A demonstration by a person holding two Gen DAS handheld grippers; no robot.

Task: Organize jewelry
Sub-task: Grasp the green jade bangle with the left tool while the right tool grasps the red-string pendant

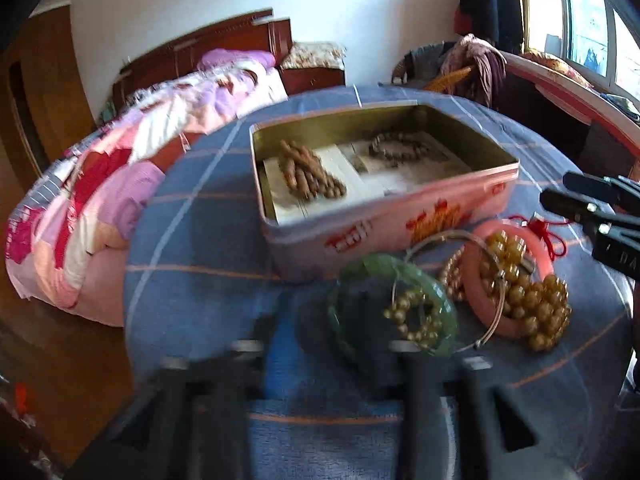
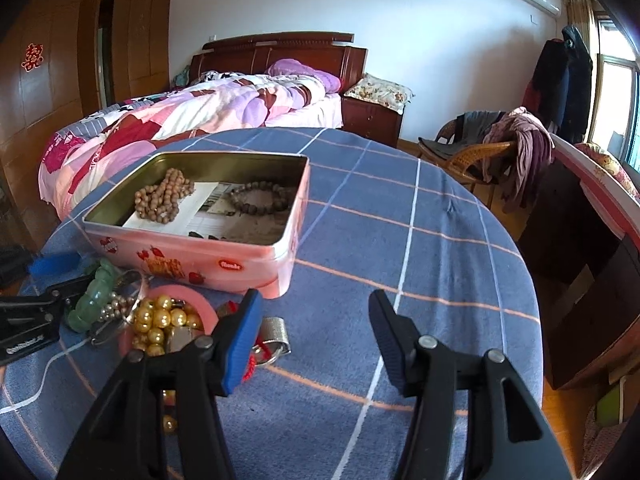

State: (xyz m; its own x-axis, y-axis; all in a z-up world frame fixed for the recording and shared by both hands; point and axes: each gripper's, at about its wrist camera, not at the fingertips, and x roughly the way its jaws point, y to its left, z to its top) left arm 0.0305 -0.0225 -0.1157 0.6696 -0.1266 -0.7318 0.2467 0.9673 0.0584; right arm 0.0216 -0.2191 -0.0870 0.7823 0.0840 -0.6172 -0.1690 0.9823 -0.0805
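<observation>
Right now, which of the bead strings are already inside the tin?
Two: the light brown wooden bead strand and the dark bead bracelet lie in the pink tin. The golden pearl beads sit outside on the tablecloth.

Open pink tin (image 1: 384,224) on the blue checked worktop (image 1: 208,288) holds two bead strings. Green bangle (image 1: 394,312), pink bangle (image 1: 512,276) and gold beads (image 1: 532,304) lie just beside it.

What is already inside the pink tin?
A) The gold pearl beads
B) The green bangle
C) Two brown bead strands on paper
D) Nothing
C: the pink tin holds a light brown bead strand and a darker bead bracelet lying on printed paper; the green bangle and gold pearl beads lie outside on the cloth.
</observation>
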